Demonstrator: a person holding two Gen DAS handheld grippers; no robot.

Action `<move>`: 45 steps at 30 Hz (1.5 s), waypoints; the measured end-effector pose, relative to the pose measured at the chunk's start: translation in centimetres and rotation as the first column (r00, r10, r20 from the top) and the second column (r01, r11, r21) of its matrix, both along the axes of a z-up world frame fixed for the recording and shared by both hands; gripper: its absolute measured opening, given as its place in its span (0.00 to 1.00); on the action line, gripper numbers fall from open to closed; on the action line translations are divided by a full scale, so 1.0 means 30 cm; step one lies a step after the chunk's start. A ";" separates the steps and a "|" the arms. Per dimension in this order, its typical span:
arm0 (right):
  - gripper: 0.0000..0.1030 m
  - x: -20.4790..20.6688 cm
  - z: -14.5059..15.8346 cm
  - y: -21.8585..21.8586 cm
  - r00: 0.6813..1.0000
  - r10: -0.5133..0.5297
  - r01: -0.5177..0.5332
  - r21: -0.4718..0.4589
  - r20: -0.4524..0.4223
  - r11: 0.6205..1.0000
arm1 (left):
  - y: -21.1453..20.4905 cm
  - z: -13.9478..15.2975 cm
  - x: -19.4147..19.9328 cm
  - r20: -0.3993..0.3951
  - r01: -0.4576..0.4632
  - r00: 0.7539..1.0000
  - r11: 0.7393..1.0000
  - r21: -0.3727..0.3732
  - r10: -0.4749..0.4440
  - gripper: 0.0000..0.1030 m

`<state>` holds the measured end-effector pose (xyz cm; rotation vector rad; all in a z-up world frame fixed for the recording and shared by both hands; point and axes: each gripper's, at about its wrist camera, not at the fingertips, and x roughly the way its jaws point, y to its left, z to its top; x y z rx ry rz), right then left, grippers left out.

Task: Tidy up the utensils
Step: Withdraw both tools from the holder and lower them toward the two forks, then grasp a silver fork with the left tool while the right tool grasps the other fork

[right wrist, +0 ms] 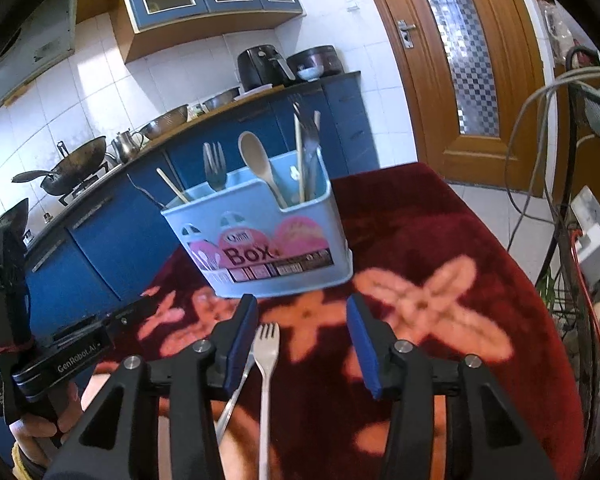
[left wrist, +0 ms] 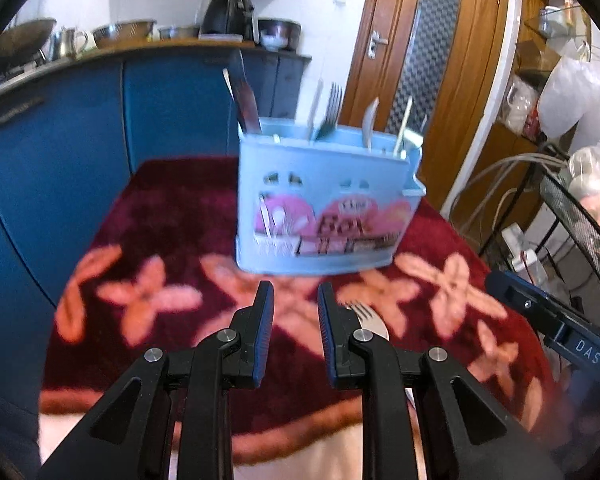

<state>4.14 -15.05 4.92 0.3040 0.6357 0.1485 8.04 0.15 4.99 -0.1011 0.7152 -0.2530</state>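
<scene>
Pick-up step: right tongs [right wrist: 302,334] gaping, empty, over one loose silver metal fork [right wrist: 266,354] lying near the table [right wrist: 460,232] front edge; second metal handle beside it, kind unclear. Left tongs [left wrist: 291,310] parted, empty. Next: pinch fork, drop into one pale-blue plastic cutlery box [right wrist: 260,248] at table's far edge, several utensils inside.

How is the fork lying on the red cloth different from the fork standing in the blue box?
The fork on the cloth lies flat, while the fork in the box stands upright. The lying fork shows its whole length, handle too; the standing fork's handle is hidden inside the blue box. The lying fork looks pale and bright; the standing one looks darker. Both are metal, with tines pointing away from the camera or upward.
</scene>
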 end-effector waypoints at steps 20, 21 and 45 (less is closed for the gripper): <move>0.50 0.017 -0.128 0.049 0.992 0.046 -0.050 -0.026 -0.121 0.998 | -0.036 -0.117 0.036 -0.106 -0.010 0.994 0.998 0.067 0.017 0.21; 0.50 0.019 -0.133 0.063 0.990 0.054 -0.059 -0.033 -0.129 0.998 | -0.029 -0.119 0.038 -0.109 -0.015 0.994 0.998 0.067 0.022 0.21; 0.19 0.082 -0.218 0.272 0.965 0.117 -0.178 -0.259 -0.233 0.949 | 0.088 -0.109 0.018 -0.119 -0.068 0.991 0.998 -0.016 0.065 0.21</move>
